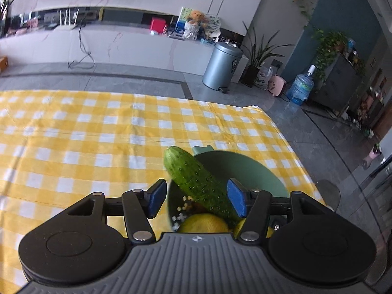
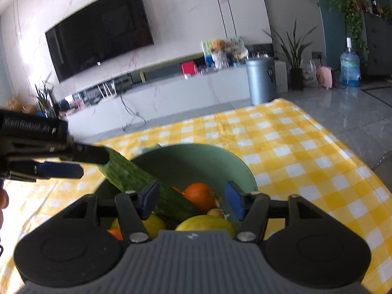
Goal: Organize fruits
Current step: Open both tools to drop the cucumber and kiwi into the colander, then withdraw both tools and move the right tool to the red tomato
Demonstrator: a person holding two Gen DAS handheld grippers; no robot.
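A green bowl [image 1: 257,174] [image 2: 191,158] stands on the yellow checked tablecloth near its right edge. A long cucumber [image 1: 196,178] [image 2: 127,174] leans in it, its upper end out over the rim. An orange [image 2: 199,196] and yellow-green fruits [image 2: 205,223] [image 1: 204,224] lie at the bottom. My left gripper [image 1: 196,197] [image 2: 94,164] is open astride the cucumber, with a clear gap at the left pad. My right gripper [image 2: 192,199] hangs open over the bowl, the cucumber passing behind its left pad [image 2: 149,198].
The tablecloth [image 1: 85,134] stretches left of the bowl. The table's right edge [image 1: 301,152] drops to a grey tiled floor. Beyond stand a metal bin [image 1: 221,66], potted plants, a water bottle [image 1: 300,88] and a low TV cabinet.
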